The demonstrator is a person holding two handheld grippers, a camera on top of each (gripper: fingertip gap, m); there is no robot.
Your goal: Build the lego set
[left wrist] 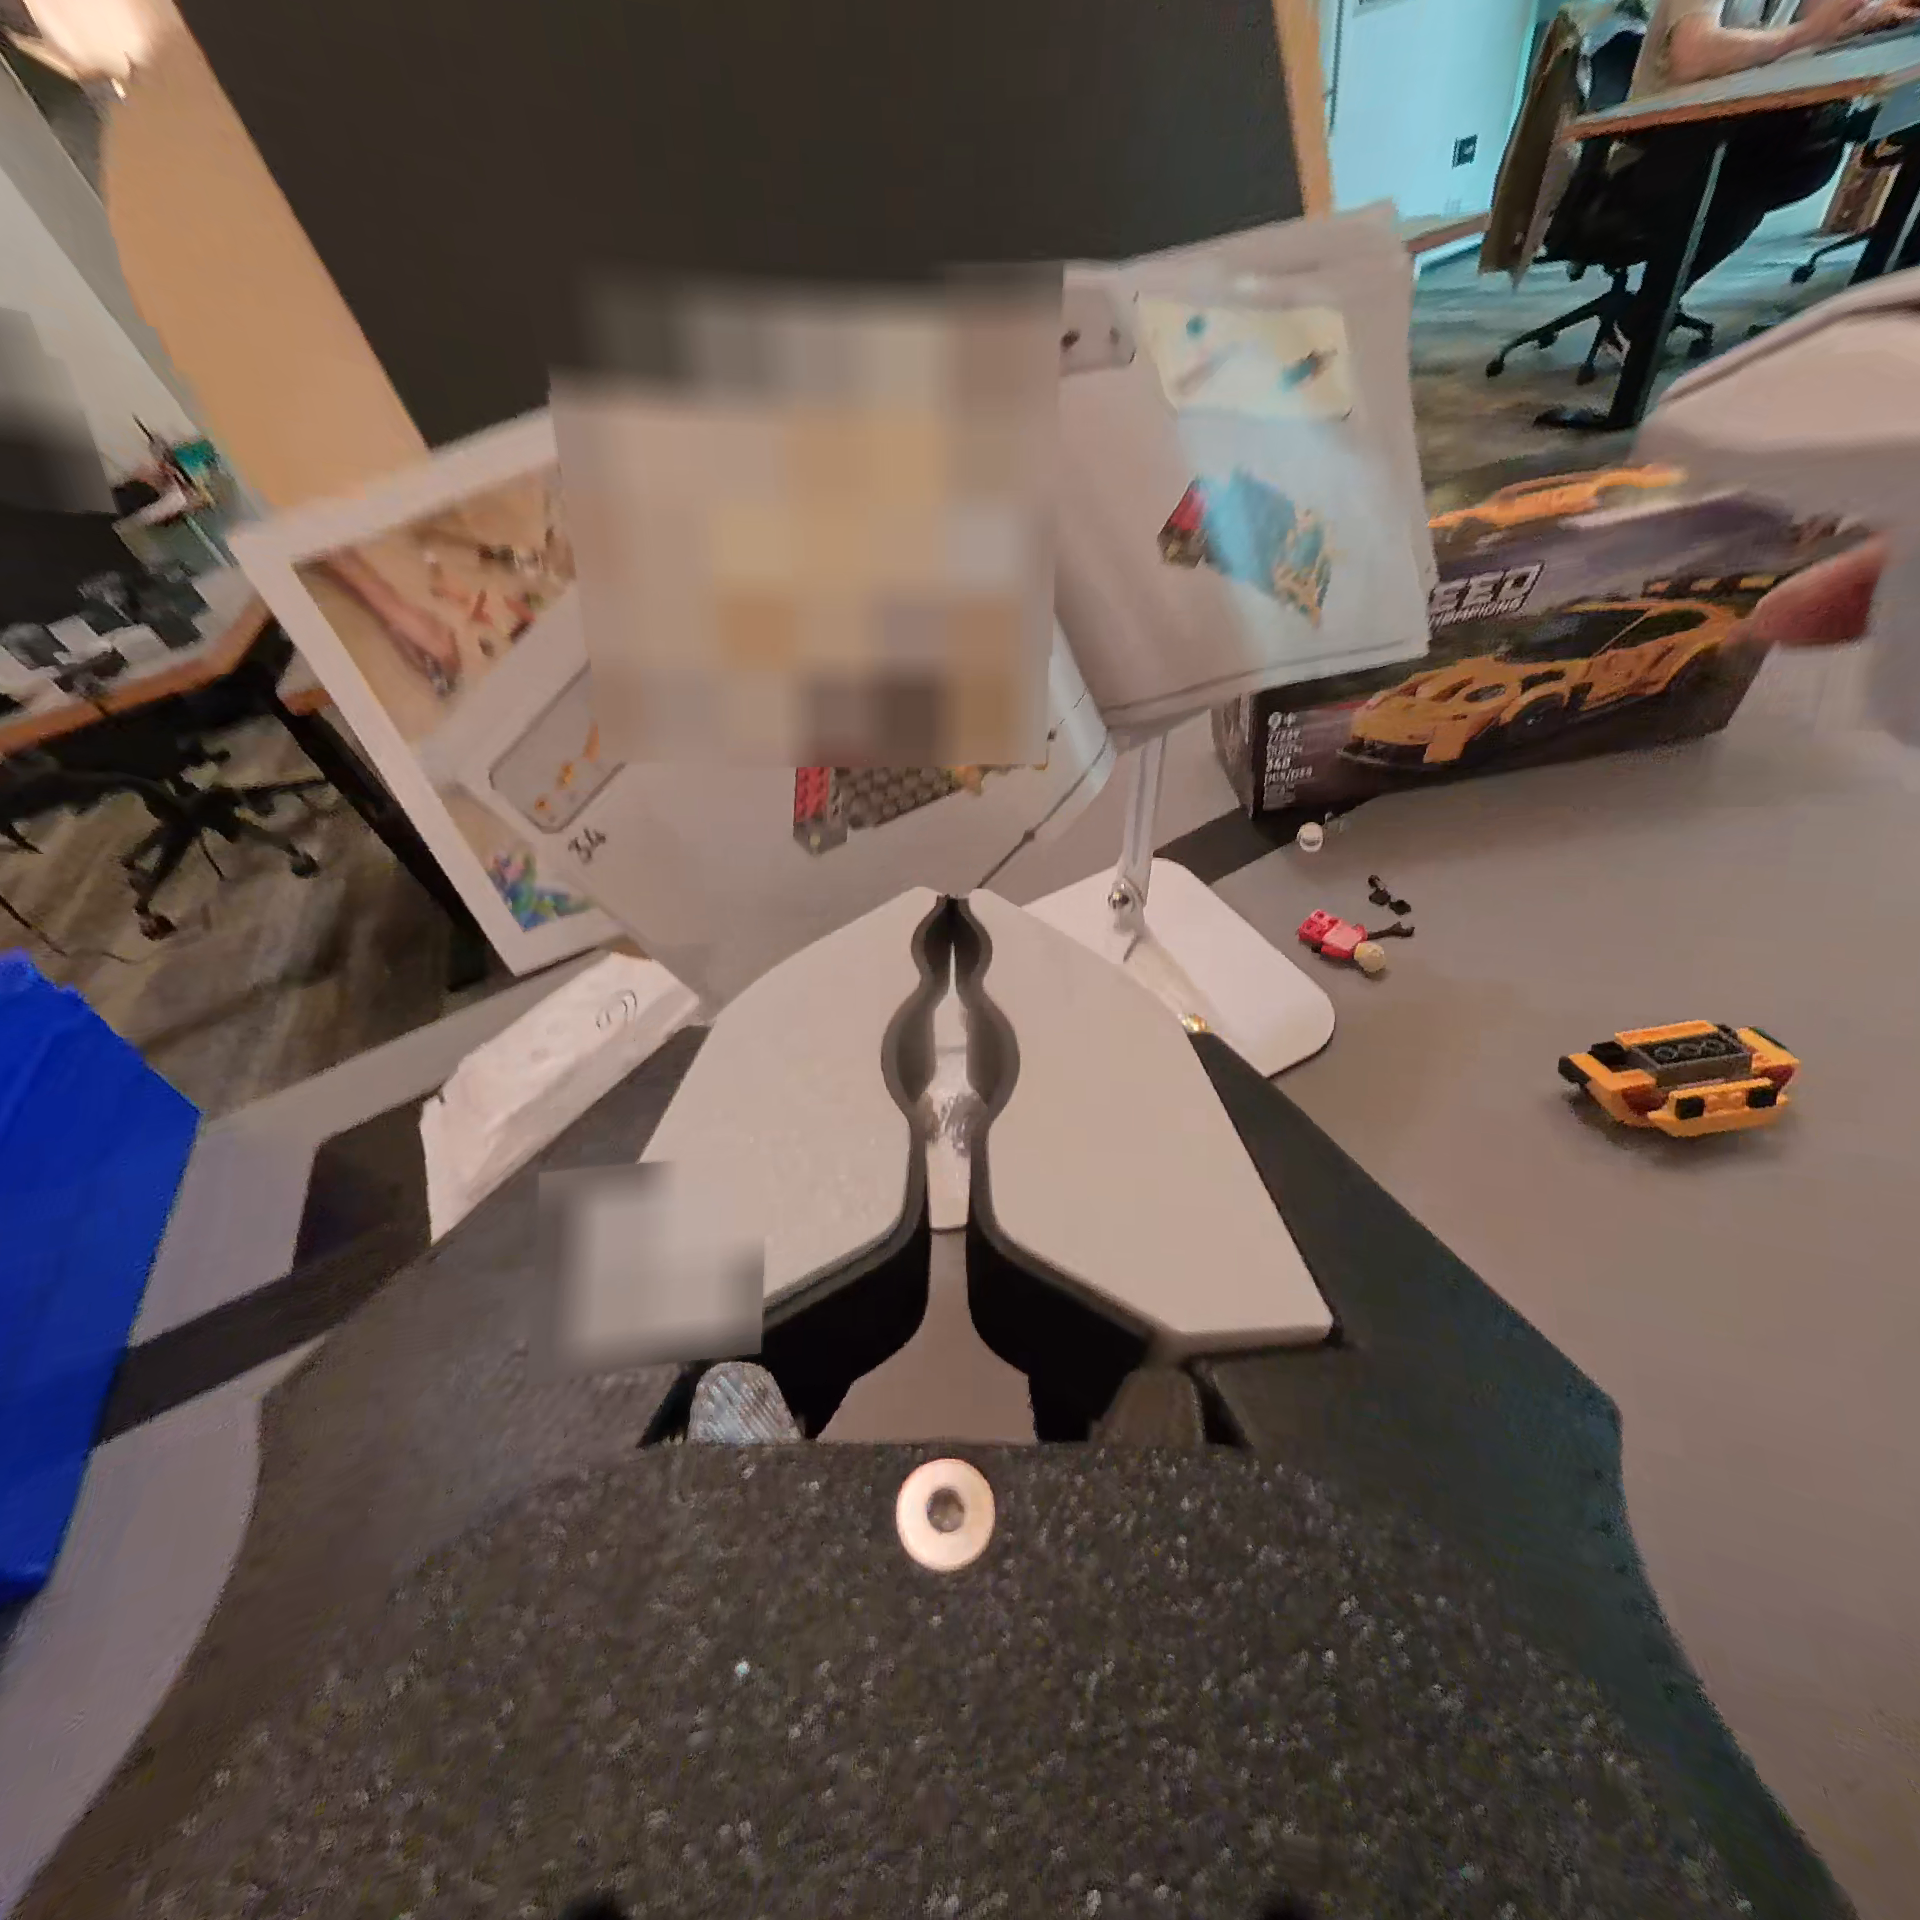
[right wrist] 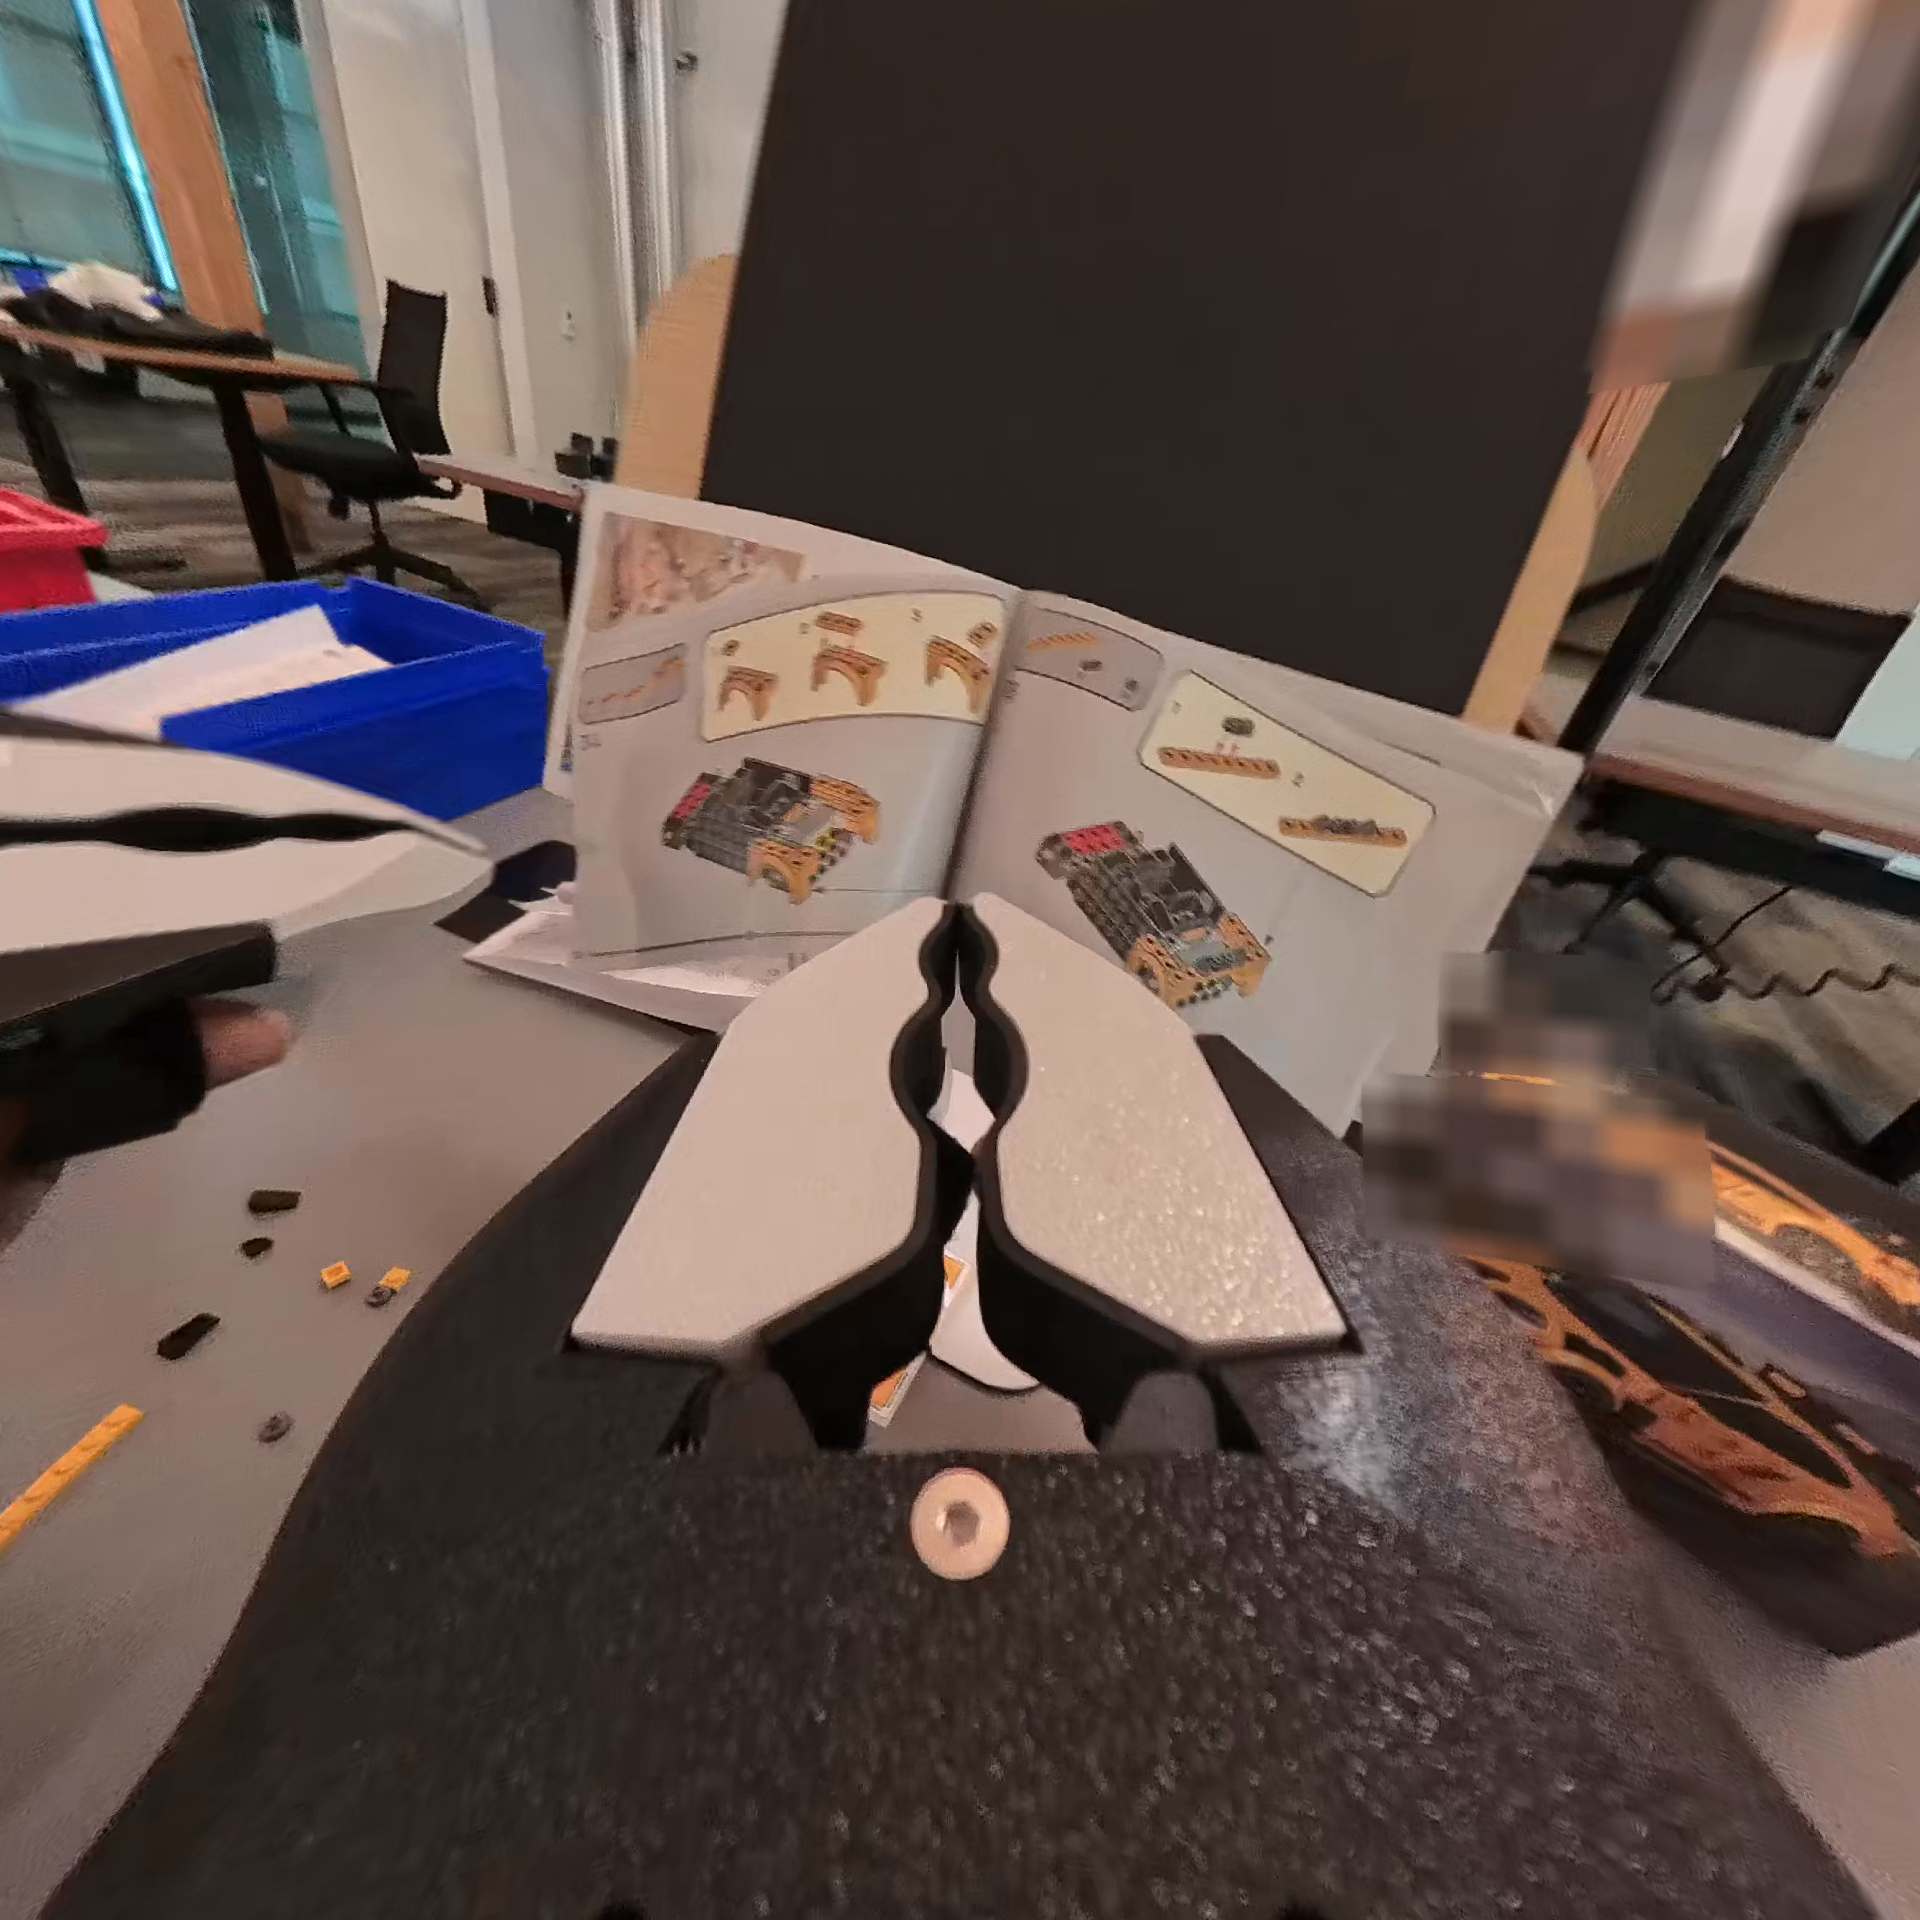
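The open instruction booklet (right wrist: 935,779) leans on a white stand (left wrist: 1226,966) at the back of the grey table. My left gripper (left wrist: 948,916) is shut, and its tips sit at the booklet's lower edge; the frames do not show whether they pinch a page. It also shows in the right wrist view (right wrist: 260,831), just left of the booklet. My right gripper (right wrist: 958,914) is shut and empty, tips in front of the bottom of the booklet's spine. A small orange and black Lego car section (left wrist: 1683,1075) lies on the table to the right. Loose black and orange pieces (right wrist: 343,1273) lie at the left.
The Lego box (left wrist: 1538,665) lies at the back right, with a red minifigure part (left wrist: 1340,935) in front of it. A blue bin (right wrist: 312,686) stands at the back left. A long orange plate (right wrist: 73,1465) lies near the left edge. A black board (right wrist: 1195,312) stands behind the booklet. Spacing between my two grippers at the tips: around 15 centimetres. It is some 25 centimetres from my left tips to the long orange plate (right wrist: 73,1465).
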